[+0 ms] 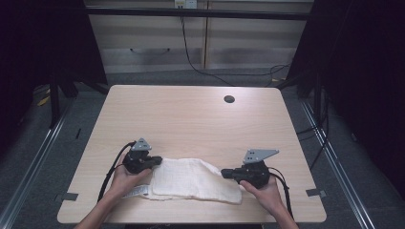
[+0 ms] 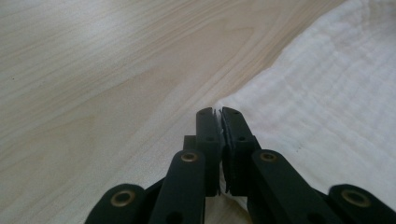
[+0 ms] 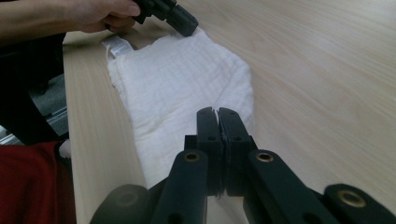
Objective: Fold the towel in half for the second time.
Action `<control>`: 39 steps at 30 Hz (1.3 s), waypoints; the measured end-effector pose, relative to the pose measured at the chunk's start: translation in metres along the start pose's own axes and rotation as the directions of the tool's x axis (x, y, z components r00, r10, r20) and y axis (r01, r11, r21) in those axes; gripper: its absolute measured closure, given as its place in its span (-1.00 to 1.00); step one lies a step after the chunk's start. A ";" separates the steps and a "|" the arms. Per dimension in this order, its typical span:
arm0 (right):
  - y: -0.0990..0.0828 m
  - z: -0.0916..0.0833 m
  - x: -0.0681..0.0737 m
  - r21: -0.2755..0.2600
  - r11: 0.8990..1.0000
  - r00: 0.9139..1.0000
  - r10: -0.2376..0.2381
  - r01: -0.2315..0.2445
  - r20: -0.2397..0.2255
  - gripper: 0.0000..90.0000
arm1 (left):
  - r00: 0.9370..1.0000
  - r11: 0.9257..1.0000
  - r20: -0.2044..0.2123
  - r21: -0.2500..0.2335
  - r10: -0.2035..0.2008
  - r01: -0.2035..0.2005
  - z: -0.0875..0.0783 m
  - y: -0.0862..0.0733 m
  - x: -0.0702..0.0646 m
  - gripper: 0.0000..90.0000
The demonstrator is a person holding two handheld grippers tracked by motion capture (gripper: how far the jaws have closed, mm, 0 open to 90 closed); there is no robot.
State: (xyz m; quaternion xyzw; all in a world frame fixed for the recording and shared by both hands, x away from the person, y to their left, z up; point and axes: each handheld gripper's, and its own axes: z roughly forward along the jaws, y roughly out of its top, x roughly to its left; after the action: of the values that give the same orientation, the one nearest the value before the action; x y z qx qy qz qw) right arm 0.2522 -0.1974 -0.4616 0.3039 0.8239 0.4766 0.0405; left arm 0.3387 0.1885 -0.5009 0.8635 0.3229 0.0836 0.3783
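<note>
White cloth (image 1: 191, 179) on table (image 1: 191, 119), left hand-held gripper (image 2: 217, 112) apparently pinching its edge, right hand-held gripper (image 3: 216, 112) closed above it.

A white waffle-weave cloth (image 1: 191, 179) lies folded flat at the table's near edge.

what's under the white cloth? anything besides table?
The white cloth lies folded flat on the wooden table; a label pokes out at its left end. The left gripper and right gripper pinch its ends. Whatever lies beneath is covered.
</note>
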 end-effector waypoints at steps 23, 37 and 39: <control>-0.033 0.024 0.029 0.201 0.979 0.991 0.011 0.016 -0.133 0.97 | 0.999 1.000 -0.044 0.015 0.002 -0.001 0.002 0.004 -0.002 0.92; -0.027 0.031 0.000 0.207 0.975 0.995 0.088 -0.076 -0.049 0.97 | 0.996 0.993 0.016 -0.076 -0.092 0.093 0.000 0.012 0.005 0.91; -0.025 0.032 -0.004 0.210 0.974 0.994 0.100 -0.090 -0.040 0.97 | 0.996 0.990 0.008 -0.105 -0.089 0.089 -0.005 0.014 0.006 0.91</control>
State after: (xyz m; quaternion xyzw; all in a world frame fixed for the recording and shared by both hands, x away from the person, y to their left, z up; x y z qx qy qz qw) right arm 0.2556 -0.1845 -0.5004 0.3335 0.8544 0.3969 -0.0351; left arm 0.3478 0.1879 -0.4884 0.8271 0.3558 0.0822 0.4272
